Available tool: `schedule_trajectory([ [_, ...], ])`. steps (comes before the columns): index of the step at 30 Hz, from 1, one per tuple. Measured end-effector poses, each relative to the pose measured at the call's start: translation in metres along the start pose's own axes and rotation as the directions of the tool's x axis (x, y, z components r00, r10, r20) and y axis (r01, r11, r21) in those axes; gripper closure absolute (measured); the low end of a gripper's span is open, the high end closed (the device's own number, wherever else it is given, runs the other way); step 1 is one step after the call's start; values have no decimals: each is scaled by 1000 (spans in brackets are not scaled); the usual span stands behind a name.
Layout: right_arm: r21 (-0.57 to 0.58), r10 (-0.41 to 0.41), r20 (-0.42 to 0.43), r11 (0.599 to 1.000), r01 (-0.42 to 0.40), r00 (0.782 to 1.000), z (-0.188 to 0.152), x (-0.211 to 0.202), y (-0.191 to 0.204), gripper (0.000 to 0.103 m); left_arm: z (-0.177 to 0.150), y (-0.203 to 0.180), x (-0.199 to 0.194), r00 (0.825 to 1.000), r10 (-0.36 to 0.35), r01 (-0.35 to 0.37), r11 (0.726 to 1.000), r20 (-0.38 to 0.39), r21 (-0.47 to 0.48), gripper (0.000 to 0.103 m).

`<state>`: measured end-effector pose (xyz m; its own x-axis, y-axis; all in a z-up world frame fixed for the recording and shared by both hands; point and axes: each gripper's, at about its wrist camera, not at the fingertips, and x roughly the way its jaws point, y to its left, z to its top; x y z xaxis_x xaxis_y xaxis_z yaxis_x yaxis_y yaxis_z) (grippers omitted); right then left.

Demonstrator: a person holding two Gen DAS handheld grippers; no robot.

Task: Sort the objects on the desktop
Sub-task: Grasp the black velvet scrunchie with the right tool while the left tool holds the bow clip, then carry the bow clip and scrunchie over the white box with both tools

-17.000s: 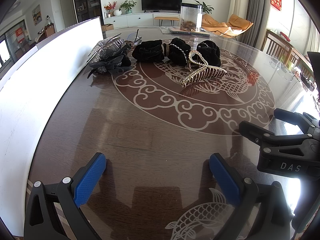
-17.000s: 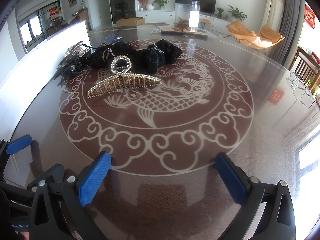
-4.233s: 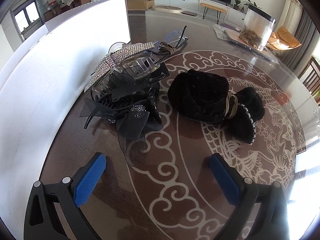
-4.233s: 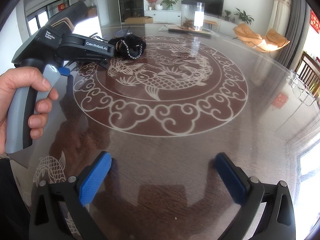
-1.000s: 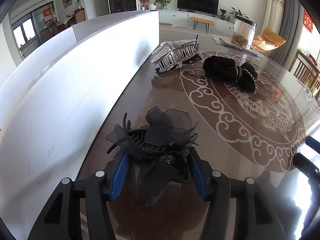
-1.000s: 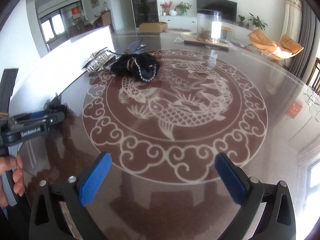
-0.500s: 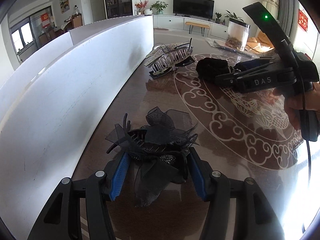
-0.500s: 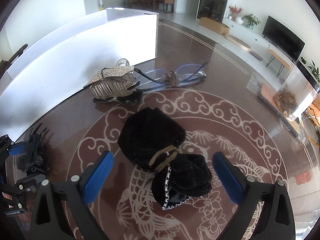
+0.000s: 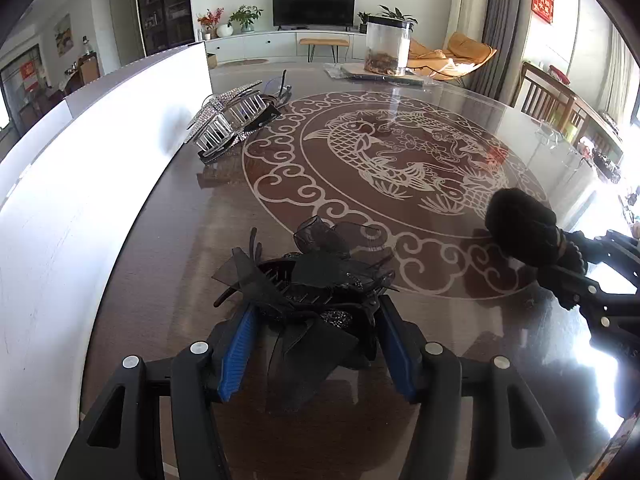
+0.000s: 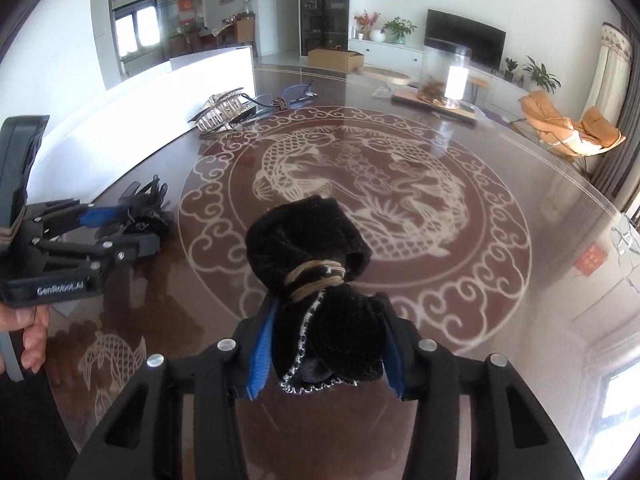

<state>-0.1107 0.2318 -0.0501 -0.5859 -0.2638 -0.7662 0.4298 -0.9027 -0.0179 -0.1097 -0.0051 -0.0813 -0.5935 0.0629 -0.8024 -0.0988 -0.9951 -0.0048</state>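
Observation:
A black bow hair clip (image 9: 316,276) sits between the blue pads of my left gripper (image 9: 316,312), low over the table; the pads still press on it while the jaws are opening slightly. My right gripper (image 10: 328,308) is closing its jaws on a black velvet scrunchie (image 10: 308,236) tied with a tan band, and the pads squeeze its lower half. The left wrist view shows the scrunchie (image 9: 520,228) in the right gripper (image 9: 576,276) at the right edge. In the right wrist view the left gripper (image 10: 120,228) and its clip (image 10: 148,200) are at the left.
Rhinestone claw clips (image 9: 228,124) lie stacked beside the white board (image 9: 80,160) along the table's left side, with glasses (image 10: 296,94) behind them. A clear jar (image 9: 388,48) stands at the far edge. The brown table (image 9: 180,240) bears a fish medallion.
My right gripper reached the scrunchie by the claw clips, closed on it, and brought it to the near side. The left gripper kept the bow clip and shifted a little.

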Motion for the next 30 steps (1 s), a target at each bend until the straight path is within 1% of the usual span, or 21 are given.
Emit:
schedule_trajectory([
  [1, 13, -12, 10, 1000, 12, 1000, -13, -12, -3, 38, 0, -1, 0, 1000, 11, -11, 1000, -8, 0, 41],
  [2, 27, -22, 21, 999, 21, 1000, -24, -21, -5, 13, 1, 1, 0, 1000, 16, -16, 1000, -12, -8, 37],
  [3, 36, -35, 34, 999, 34, 999, -32, -30, -6, 0, 2, 4, -3, 1000, 13, -13, 1000, -5, -25, 37],
  [4, 35, -51, 49, 998, 49, 997, -38, -36, -6, 0, 2, 8, -8, 1000, -6, 7, 999, 11, -47, 37],
  [6, 15, -65, 49, 998, 64, 997, -41, -42, -4, 0, 1, 17, -16, 998, -47, 50, 995, 39, -84, 33],
  [7, 2, -69, 38, 998, 69, 997, -42, -40, -2, 0, 0, 20, -18, 997, -59, 63, 993, 43, -98, 26],
  [8, -9, -77, 26, 997, 77, 997, -42, -36, -2, 0, 0, 21, -19, 997, -66, 70, 992, 43, -107, 23],
  [11, -14, -67, -13, 998, 67, 998, -39, -26, -1, 0, -1, 21, -14, 997, -78, 80, 991, 24, -111, 23],
  [14, 6, -54, -17, 998, 54, 998, -36, -21, -3, 0, -1, 17, -9, 998, -70, 70, 993, 4, -100, 23],
  [18, 25, -40, -57, 999, 42, 998, -35, -12, -7, 0, -2, 12, -2, 999, -50, 49, 996, -20, -76, 23],
  [21, 31, -40, -75, 999, 42, 996, -35, -7, -7, 0, -3, 8, -1, 999, -31, 30, 998, -20, -52, 23],
  [30, 46, -26, -82, 999, 30, 996, -37, -7, -9, 0, -2, 2, 2, 1000, 2, -2, 1000, -21, -8, 22],
])
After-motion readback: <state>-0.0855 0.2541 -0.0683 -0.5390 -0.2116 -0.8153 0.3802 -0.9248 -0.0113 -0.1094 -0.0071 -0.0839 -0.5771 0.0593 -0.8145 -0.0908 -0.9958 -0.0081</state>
